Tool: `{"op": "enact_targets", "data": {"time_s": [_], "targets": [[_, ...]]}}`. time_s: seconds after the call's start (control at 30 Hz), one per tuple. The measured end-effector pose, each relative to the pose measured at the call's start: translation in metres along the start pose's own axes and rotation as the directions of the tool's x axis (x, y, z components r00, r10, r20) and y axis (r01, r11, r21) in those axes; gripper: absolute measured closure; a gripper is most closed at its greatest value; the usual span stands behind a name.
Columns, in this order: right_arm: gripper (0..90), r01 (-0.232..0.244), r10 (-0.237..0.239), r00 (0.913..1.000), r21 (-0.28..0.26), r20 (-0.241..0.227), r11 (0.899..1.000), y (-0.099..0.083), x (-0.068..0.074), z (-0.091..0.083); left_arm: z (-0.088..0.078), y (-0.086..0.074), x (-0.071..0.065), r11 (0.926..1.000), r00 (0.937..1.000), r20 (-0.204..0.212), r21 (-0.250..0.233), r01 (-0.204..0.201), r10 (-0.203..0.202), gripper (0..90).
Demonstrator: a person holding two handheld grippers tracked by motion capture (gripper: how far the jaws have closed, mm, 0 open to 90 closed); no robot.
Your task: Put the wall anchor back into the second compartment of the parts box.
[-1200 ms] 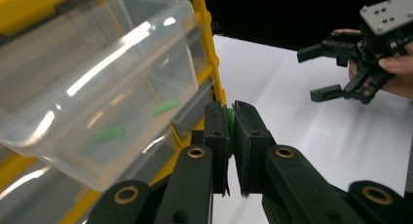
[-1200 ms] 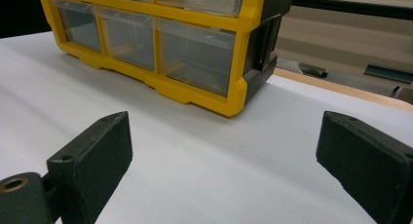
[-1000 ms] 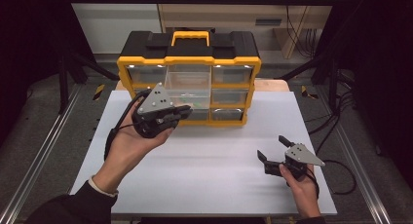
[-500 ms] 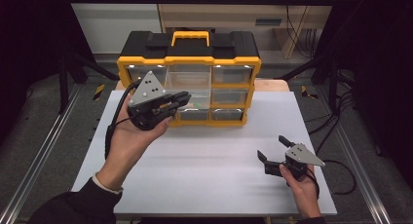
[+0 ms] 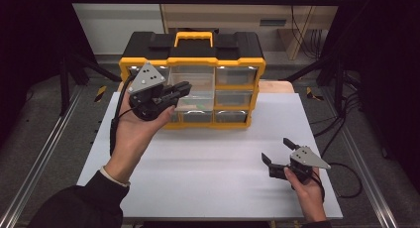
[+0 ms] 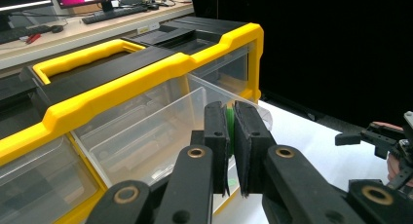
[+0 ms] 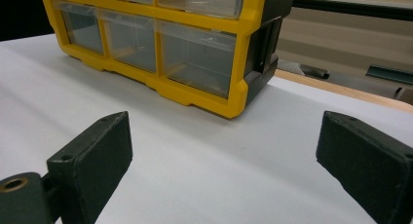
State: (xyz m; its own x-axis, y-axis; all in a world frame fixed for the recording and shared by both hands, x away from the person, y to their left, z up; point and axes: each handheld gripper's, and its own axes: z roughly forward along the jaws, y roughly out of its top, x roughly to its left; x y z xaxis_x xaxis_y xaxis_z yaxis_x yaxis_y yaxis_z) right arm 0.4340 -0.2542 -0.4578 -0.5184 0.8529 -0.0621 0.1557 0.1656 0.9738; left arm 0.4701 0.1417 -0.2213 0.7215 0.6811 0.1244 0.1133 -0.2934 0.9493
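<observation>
While the small green piece [image 6: 229, 131] is pinched between the nearly closed pads of the left gripper [image 6: 232, 136], a slip can be feared, as judged from the left gripper view: only a sliver of green is seen between the black jaws, and a slight loosening could let it fall onto the table rather than into the clear drawer [image 6: 160, 121] that is pulled out of the yellow organizer [image 6: 146, 78] just beyond the fingertips. A knock against the drawer's thin front wall could also be risked if the gripper is lowered carelessly, since the jaws are held very near its rim. From the high view, the left gripper [image 5: 181, 88] is seen raised off the white table [image 5: 208, 158], carried in an upturned palm with the forearm stretched forward, its jaws pointed across the open drawer [image 5: 190, 82] in the organizer's upper row. The right gripper [image 5: 277, 152] is seen low near the table's right front corner, well apart from the organizer [image 5: 193, 64], with its fingers spread. In the right gripper view, the two pads [image 7: 95, 151] are shown wide apart with nothing between them, aimed at the organizer's lower corner [image 7: 234, 97] across bare table.
</observation>
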Motion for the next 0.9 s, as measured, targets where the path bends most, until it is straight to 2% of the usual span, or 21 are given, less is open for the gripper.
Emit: {"op": "enact_targets", "data": {"time_s": [0.23, 0.5, 0.57, 0.7, 0.77, 0.8, 0.83, 0.87, 0.9], "targets": [[6.4, 0.005, -0.005, 1.0000, 0.005, 0.002, 1.000, 0.000, 0.000, 0.000, 0.002, 0.003, 0.002, 1.0000, 0.9998, -0.019, -0.009, 0.002, -0.002, 84.3], [6.4, -0.001, 0.001, 1.0000, 0.000, -0.001, 1.000, 0.000, 0.000, 0.000, 0.013, 0.002, 0.010, 0.9999, 0.9985, -0.053, -0.002, 0.015, -0.015, 84.3], [6.3, -0.001, 0.001, 1.0000, 0.001, -0.002, 1.000, 0.000, 0.000, 0.000, 0.016, 0.002, 0.012, 1.0000, 0.9981, -0.062, -0.001, 0.006, -0.006, 84.3], [6.3, -0.002, 0.002, 1.0000, 0.004, -0.002, 1.000, 0.000, 0.000, 0.000, 0.020, 0.002, 0.014, 0.9998, 0.9980, -0.062, -0.016, 0.008, -0.009, 83.4], [6.3, 0.000, 0.000, 1.0000, 0.004, -0.005, 1.000, 0.000, -0.001, 0.000, 0.021, 0.001, 0.012, 0.9993, 0.9966, -0.082, -0.037, -0.009, 0.006, 72.3], [6.3, 0.000, 0.000, 1.0000, 0.004, -0.005, 1.000, 0.000, -0.001, 0.000, 0.021, 0.001, 0.012, 0.9993, 0.9966, -0.082, -0.037, -0.009, 0.006, 69.8], [6.1, 0.002, -0.002, 1.0000, 0.004, -0.005, 1.000, 0.000, -0.001, 0.000, 0.020, 0.002, 0.010, 0.9983, 0.9957, -0.091, -0.052, -0.025, 0.020, 67.8], [6.1, 0.002, -0.002, 1.0000, 0.004, -0.005, 1.000, 0.000, -0.001, 0.000, 0.020, 0.002, 0.010, 0.9983, 0.9957, -0.091, -0.052, -0.025, 0.020, 65.3], [6.0, -0.001, 0.001, 1.0000, 0.004, -0.006, 1.000, 0.000, -0.001, 0.000, 0.017, 0.002, 0.008, 0.9970, 0.9953, -0.096, -0.075, -0.019, 0.012, 62.7]]}}
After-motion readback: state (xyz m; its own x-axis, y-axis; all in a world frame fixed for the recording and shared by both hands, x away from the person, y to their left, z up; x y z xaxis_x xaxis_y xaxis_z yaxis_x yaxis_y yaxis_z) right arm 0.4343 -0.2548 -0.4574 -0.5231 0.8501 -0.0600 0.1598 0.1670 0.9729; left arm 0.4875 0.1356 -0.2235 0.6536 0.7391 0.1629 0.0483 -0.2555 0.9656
